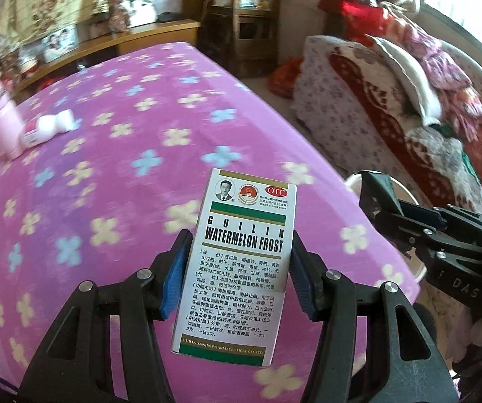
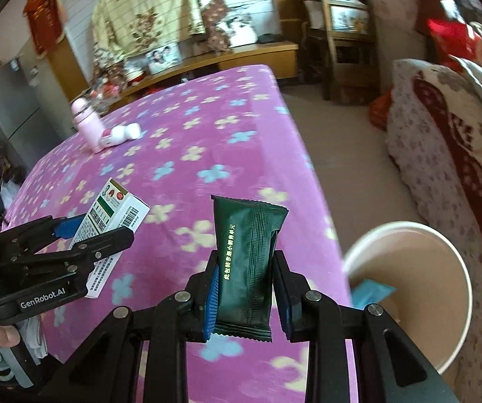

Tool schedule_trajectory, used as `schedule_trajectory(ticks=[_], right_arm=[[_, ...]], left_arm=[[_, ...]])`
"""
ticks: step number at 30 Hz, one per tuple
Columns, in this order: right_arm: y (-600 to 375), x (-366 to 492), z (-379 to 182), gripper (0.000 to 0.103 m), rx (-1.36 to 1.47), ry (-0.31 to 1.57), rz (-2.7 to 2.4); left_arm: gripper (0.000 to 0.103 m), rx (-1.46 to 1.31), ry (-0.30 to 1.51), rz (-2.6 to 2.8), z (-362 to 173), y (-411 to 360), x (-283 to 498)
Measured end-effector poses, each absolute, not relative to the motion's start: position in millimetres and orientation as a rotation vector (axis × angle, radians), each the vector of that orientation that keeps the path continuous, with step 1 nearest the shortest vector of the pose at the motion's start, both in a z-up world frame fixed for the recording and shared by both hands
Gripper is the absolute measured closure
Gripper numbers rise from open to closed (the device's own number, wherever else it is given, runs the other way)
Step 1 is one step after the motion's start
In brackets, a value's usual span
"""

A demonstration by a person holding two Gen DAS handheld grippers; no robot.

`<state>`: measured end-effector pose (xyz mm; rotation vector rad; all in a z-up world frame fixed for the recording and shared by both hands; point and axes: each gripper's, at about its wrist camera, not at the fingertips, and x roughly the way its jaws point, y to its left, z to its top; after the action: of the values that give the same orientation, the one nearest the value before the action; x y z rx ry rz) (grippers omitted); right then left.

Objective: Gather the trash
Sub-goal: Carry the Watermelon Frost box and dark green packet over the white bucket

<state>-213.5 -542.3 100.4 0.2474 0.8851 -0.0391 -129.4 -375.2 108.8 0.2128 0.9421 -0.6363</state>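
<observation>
Purple fleece with pale flowers covers the desk (image 2: 207, 141); a pink bottle (image 2: 86, 122) stands far left. The left gripper (image 1: 236, 268) has its jaws pinching a box (image 1: 241, 262), the right gripper (image 2: 246, 288) a green sachet (image 2: 247, 262). A bin (image 2: 435, 305) sits right, beside the sofa (image 2: 442, 154).

Your white medicine box (image 1: 237, 265) stands upright, label facing you. Your dark green sachet (image 2: 248, 265) stands upright too. The white bin (image 2: 419, 288) sits at its four o'clock.
</observation>
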Motion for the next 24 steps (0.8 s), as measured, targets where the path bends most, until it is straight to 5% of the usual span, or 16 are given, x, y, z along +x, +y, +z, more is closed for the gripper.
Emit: schedule_trajectory(ticks=[24], right_arm=[[-672.3,-286.3,57.3,0.075,0.39,0.929,-0.294]], left_arm=[[0.049,0.249,1.018,-0.872,88.5,-518.9,-161.1]])
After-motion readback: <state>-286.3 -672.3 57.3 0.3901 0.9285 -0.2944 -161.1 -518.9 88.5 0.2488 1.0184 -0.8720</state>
